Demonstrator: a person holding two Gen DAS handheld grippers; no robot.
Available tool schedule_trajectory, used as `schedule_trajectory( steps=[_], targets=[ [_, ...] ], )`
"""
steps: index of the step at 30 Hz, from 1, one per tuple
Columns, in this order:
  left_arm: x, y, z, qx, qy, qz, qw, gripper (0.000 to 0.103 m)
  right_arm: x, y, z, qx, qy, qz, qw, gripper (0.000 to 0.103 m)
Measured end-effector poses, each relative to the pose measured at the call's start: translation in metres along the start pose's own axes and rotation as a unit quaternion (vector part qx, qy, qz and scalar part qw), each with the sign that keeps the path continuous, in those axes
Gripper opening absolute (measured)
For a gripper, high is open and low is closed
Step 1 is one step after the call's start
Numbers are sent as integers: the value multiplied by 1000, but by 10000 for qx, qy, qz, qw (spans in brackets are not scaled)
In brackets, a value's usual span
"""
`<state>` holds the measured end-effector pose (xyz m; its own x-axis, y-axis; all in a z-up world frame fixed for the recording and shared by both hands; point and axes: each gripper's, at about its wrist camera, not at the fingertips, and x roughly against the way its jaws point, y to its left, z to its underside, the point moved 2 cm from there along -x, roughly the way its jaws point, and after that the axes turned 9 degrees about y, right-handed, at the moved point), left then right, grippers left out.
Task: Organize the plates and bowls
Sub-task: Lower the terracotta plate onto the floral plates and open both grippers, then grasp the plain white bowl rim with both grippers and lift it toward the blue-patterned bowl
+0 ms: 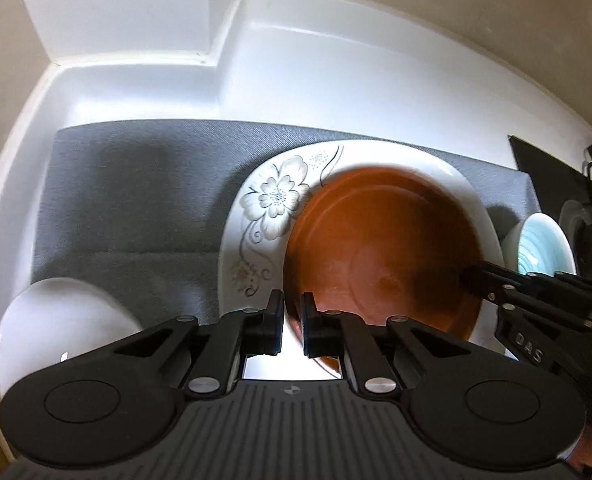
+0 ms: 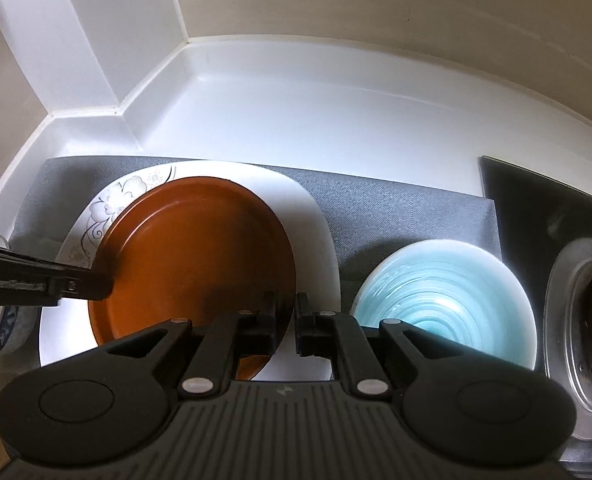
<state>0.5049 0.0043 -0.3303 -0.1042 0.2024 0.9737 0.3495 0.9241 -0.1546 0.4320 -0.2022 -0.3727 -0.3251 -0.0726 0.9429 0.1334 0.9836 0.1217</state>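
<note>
A brown plate [image 1: 376, 248] [image 2: 192, 248] lies in a larger white plate with a flower pattern [image 1: 256, 240] [image 2: 312, 220] on a grey mat [image 1: 136, 200] [image 2: 396, 208]. My left gripper [image 1: 293, 320] is shut on the brown plate's left rim, which runs through the narrow gap between its pads. My right gripper [image 2: 286, 312] is shut on the opposite, right rim in the same way. Each view also catches the other tool at the plate's edge: the right gripper [image 1: 470, 280] and the left gripper [image 2: 104, 284].
A pale blue ribbed bowl [image 2: 444, 292] [image 1: 544, 248] stands right of the plates on the mat. Left of them is a white bowl [image 1: 56, 320], and a blue-patterned bowl [image 2: 0, 328] shows at the frame edge. A black stove top with a burner [image 2: 588, 312] borders the right. The white counter [image 1: 336, 80] runs behind to the wall.
</note>
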Motion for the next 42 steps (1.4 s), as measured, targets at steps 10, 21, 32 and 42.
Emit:
schedule_trajectory(
  steps=[10,21,32,42],
  targets=[
    [90,92,91,848,-1237,-101,9886,56,50,17,39,-271,-439,-134,9986,51],
    [68,207,129,1853,-1191,811,9721,37,60,118,42,118,-363,-1618,9861,51],
    [53,213,129,1618,-1151,1650,9661,31,30,175,32,669,-53,-1421,9876,51],
    [36,220,117,1851,-624,2085,9583,22,1,173,31,295,159,-1415,9894,42]
  ],
)
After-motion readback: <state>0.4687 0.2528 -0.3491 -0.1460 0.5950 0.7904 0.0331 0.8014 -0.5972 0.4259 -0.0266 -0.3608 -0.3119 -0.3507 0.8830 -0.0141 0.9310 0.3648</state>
